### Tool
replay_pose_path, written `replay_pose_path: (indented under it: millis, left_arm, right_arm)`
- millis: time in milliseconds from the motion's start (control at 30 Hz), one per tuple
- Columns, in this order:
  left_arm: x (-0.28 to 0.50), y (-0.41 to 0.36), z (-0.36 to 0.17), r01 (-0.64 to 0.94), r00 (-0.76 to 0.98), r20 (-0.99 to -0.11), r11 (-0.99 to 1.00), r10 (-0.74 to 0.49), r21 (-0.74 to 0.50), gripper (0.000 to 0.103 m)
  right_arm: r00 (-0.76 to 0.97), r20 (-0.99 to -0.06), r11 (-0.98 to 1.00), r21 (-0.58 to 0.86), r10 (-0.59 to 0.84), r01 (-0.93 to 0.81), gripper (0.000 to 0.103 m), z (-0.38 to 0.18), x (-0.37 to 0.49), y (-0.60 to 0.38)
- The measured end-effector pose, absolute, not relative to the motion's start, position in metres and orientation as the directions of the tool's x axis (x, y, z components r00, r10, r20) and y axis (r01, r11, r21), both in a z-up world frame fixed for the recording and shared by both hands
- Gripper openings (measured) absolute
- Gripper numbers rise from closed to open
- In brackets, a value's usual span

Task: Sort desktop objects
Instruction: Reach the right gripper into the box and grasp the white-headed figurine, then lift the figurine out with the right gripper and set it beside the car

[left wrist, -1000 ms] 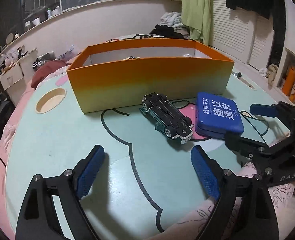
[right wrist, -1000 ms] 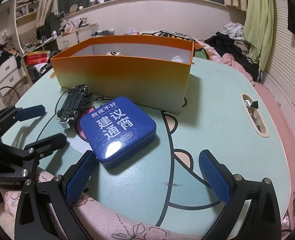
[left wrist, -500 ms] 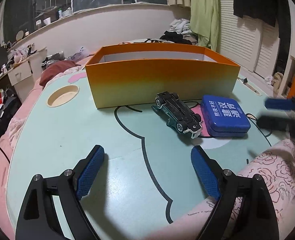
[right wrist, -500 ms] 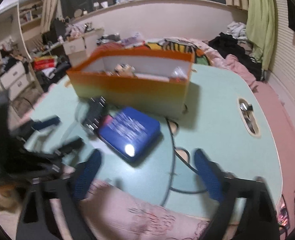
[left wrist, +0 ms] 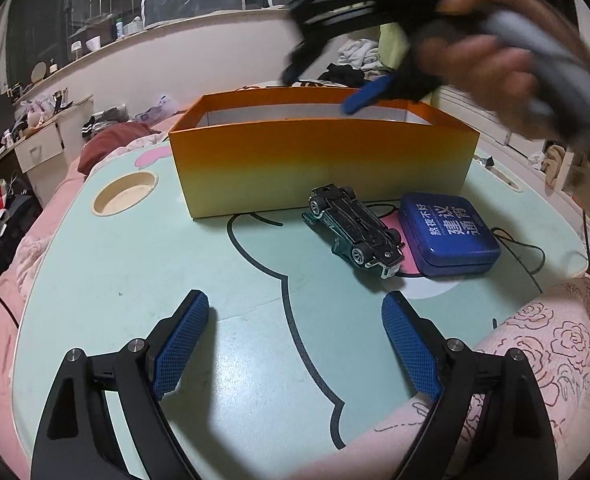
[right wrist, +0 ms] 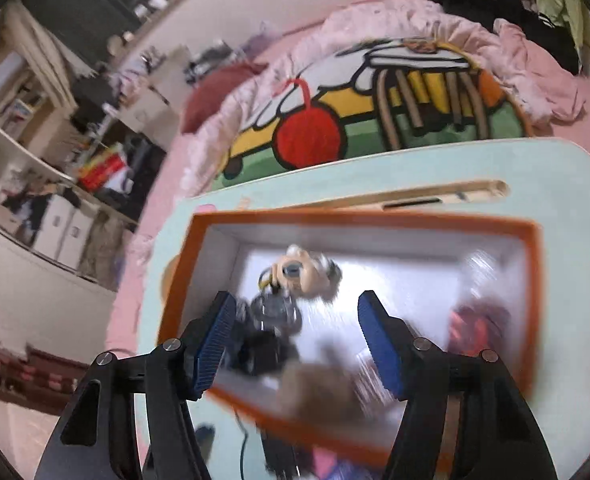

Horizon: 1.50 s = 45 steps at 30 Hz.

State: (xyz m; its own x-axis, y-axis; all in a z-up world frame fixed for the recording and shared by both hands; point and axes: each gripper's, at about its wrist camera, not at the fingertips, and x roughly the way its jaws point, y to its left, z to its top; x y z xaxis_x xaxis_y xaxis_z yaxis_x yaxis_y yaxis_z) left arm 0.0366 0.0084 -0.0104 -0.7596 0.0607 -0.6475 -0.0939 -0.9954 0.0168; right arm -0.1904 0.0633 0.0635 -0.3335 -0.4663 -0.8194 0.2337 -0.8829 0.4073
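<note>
Left wrist view: the left gripper (left wrist: 295,332) hovers low over the table (left wrist: 135,264) with its 2 blue pads spread wide and nothing between them. Just ahead and to the right lies the toy car (left wrist: 355,232), flipped on its roof with wheels up, and touching or just beside its far side sits the blue tin (left wrist: 449,230). Behind both stands the orange box (left wrist: 319,160), its near wall close to the car's rear. Above the box, blurred, a hand (left wrist: 487,56) carries the right gripper over the rim.

In the right wrist view, the right gripper (right wrist: 291,336) looks steeply down into the orange box (right wrist: 535,280); its jaws have just been closing partway, yet the pads stand apart and nothing sits between them. Below, inside the box, are blurred sorted items, among them a small figure (right wrist: 299,268) and a reddish thing (right wrist: 475,324) I cannot identify.

The step in hand looks like a pause between pickups: 2 things, car and tin, remain on the table outside the box. The next move likely calls for one gripper to come down on the car, straddling its narrow body across the sides; upside down, it may roll less but could slip on the smooth roof. The tin is wide and flat, so it would need nearly full spread.
</note>
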Motion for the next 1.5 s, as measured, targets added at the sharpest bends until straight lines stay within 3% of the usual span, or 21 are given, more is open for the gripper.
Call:
replay_pose_path:
  millis: [167,200,233,333,433,533,633,900,1000,1133,1233,1500]
  left_arm:
    - [0.036,0.009,-0.011,-0.094,-0.760,-0.647,-0.995,0.062,0.016,0.088]
    - [0.036,0.009,-0.011,-0.095,-0.758,-0.649,-0.995,0.063,0.015,0.088]
    - [0.036,0.009,-0.011,-0.096,-0.760,-0.647,-0.995,0.063,0.015,0.088]
    - [0.036,0.009,-0.010,-0.098,-0.760,-0.647,-0.995,0.066,0.014,0.088]
    - [0.036,0.008,-0.010,-0.097,-0.760,-0.646,-0.995,0.065,0.014,0.088]
    - [0.036,0.008,-0.010,-0.096,-0.761,-0.646,-0.995,0.064,0.015,0.088]
    - [0.036,0.009,-0.010,-0.095,-0.761,-0.646,-0.995,0.062,0.016,0.088]
    - [0.036,0.009,-0.010,-0.095,-0.761,-0.646,-0.995,0.062,0.016,0.088]
    - [0.036,0.009,-0.010,-0.096,-0.761,-0.646,-0.995,0.063,0.016,0.088]
    - [0.036,0.009,-0.011,-0.095,-0.761,-0.646,-0.995,0.063,0.016,0.088]
    - [0.036,0.010,-0.010,-0.095,-0.761,-0.646,-0.995,0.062,0.017,0.088]
    - [0.036,0.009,-0.011,-0.095,-0.761,-0.646,-0.995,0.062,0.016,0.088]
  right_arm:
    - [-0.256,-0.882,-0.917,0.368,-0.396,0.152,0.065,0.024,-0.219,0.038]
    - [-0.302,-0.889,-0.937,0.306,-0.344,0.168,0.062,0.026,-0.218,0.032]
    - [-0.321,-0.898,-0.950,0.253,-0.302,0.185,0.044,0.026,-0.216,0.029]
    - [-0.331,-0.884,-0.939,0.275,-0.331,0.205,0.042,0.027,-0.211,0.035]
    - [-0.438,-0.796,-0.908,0.358,-0.419,0.217,0.042,0.046,-0.195,0.057]
    - [-0.604,-0.647,-0.884,0.370,-0.466,0.285,0.042,0.087,-0.147,0.086]
    - [-0.623,-0.581,-0.852,0.364,-0.524,0.378,0.042,0.107,-0.093,0.106]
    - [-0.408,-0.757,-0.834,0.318,-0.510,0.452,0.042,0.045,-0.049,0.107]
    - [-0.447,-0.773,-0.870,0.264,-0.449,0.418,0.043,0.030,-0.061,0.104]
    - [-0.490,-0.739,-0.870,0.272,-0.462,0.410,0.046,0.026,-0.065,0.104]
    - [-0.534,-0.704,-0.868,0.254,-0.469,0.427,0.063,0.030,-0.044,0.111]
    - [-0.664,-0.662,-0.918,0.094,-0.347,0.386,0.072,0.021,0.024,0.152]
